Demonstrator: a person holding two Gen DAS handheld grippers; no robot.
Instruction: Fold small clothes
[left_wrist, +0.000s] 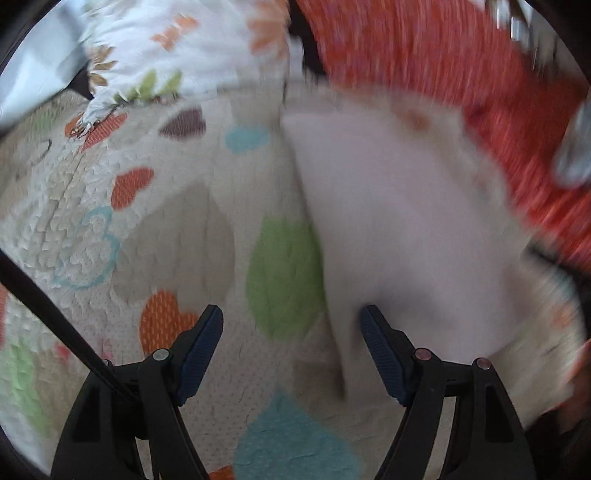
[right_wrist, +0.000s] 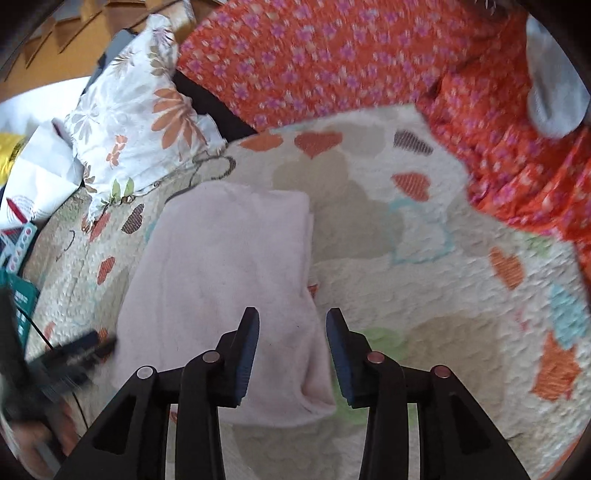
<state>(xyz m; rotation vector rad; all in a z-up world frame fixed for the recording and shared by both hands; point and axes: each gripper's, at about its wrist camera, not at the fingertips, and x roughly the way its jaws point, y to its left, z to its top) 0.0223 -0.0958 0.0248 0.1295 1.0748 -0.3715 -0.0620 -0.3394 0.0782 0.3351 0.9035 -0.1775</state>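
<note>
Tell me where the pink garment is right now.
The pink garment lies flat on the heart-print quilt, centre-left in the right wrist view, below the floral pillow.

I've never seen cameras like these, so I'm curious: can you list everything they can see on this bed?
Folded garment: one, pale pink, lying flat on the quilt.
Quilt: one, cream with coloured hearts, under everything.
Floral pillow: one, white with orange flowers, far left.
Orange fabric: red-orange with purple flowers, along the far side.
Papers and box: several, left edge, blurred.
Left gripper: black, open, over the garment's left edge.
Right gripper: black, open, above the garment's near right corner.
</note>
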